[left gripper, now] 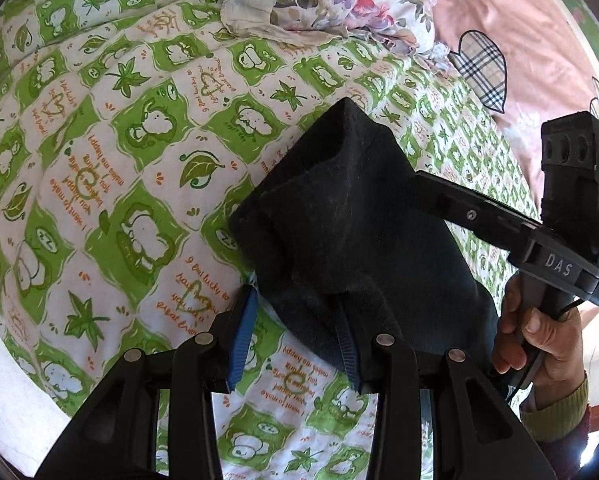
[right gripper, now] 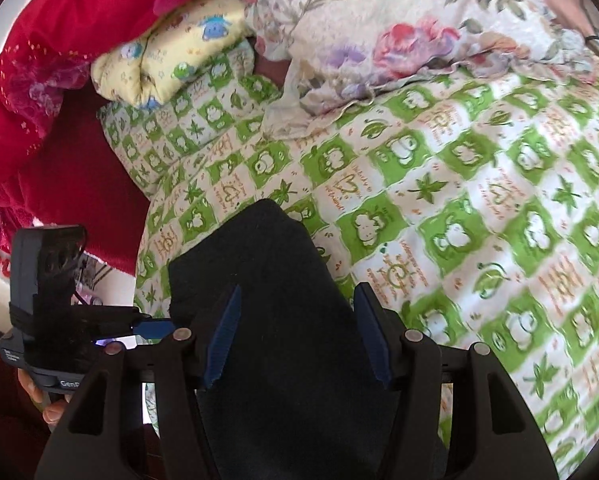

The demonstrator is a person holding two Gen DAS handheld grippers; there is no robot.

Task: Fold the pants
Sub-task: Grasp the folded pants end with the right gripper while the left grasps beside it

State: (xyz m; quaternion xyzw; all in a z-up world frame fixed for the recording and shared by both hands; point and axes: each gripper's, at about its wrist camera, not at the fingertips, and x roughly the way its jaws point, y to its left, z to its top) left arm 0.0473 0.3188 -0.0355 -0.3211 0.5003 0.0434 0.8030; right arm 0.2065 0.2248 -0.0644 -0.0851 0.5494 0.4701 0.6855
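The dark pants were held above the green-patterned bed quilt, gripped by the left hand-held gripper and by the right hand-held gripper.

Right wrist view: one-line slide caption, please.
Dark folded pants lie between the right hand-held gripper fingers above a green-and-white patterned quilt.

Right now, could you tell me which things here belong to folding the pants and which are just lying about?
Part of the job:
- dark pants
- left tool
- right tool

Lying about:
- green patterned quilt
- floral pillow
- yellow cartoon bundle
- red fabric
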